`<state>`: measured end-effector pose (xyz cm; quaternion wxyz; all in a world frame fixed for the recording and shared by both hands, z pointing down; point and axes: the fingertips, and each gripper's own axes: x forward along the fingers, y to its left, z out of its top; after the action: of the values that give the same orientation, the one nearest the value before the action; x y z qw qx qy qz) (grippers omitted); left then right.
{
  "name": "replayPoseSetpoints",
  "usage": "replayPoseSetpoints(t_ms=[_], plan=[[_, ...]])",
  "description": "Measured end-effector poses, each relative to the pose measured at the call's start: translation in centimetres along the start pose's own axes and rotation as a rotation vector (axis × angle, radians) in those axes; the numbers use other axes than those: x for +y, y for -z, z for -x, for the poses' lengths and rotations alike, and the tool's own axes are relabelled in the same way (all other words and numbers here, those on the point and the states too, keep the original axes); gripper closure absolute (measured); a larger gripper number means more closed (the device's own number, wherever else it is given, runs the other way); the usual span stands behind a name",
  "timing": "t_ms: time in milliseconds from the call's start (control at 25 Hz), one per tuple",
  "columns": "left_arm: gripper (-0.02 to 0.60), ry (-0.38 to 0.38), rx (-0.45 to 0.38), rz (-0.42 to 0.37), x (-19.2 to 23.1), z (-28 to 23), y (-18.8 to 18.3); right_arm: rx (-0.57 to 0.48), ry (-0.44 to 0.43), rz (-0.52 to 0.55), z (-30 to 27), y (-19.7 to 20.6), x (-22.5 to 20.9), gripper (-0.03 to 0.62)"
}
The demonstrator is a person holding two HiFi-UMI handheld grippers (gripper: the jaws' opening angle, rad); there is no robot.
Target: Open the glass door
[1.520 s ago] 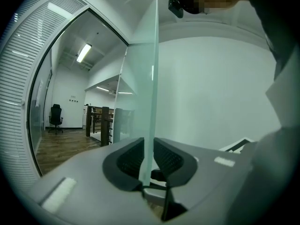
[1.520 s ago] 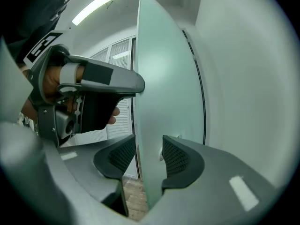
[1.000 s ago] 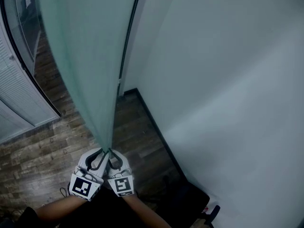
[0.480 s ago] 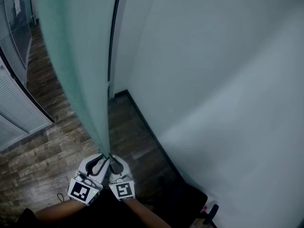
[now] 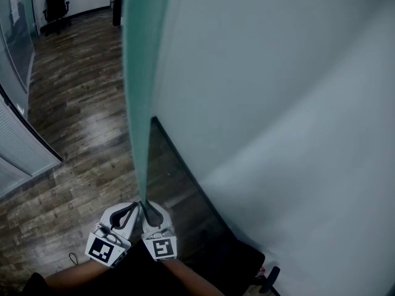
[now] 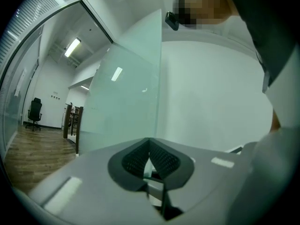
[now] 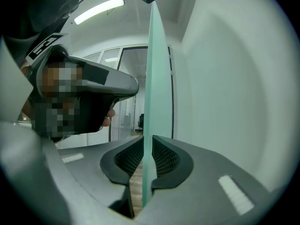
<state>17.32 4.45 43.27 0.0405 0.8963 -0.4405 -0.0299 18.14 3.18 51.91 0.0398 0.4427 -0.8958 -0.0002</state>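
Right gripper view: jaws of the right gripper [image 7: 147, 139], just closing, pinch the free edge of the glass door [image 7: 153, 69], edge-on beside the wall [image 7: 225, 88]; left gripper [image 6: 149, 142], jaws together, empty, alongside; swing looks under way, next calls for a firm hold along the arc.

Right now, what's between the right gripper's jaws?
The edge of the frosted green-tinted glass door, in the right gripper view; the right gripper has just been closing its jaws, pressing it.
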Motion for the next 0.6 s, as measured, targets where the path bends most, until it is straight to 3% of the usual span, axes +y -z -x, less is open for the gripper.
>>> replayPoseSetpoints(t_ms=[360,600], plan=[[0.581,-0.056,0.039,0.039,0.2,-0.7,1.6,-0.017,0.095,-0.051,1.1,-0.4,-5.0,0.548],[0.581,-0.016,0.040,0.041,-0.8,-1.6,1.9,-0.012,0.163,-0.066,2.1,-0.1,-7.5,0.549]])
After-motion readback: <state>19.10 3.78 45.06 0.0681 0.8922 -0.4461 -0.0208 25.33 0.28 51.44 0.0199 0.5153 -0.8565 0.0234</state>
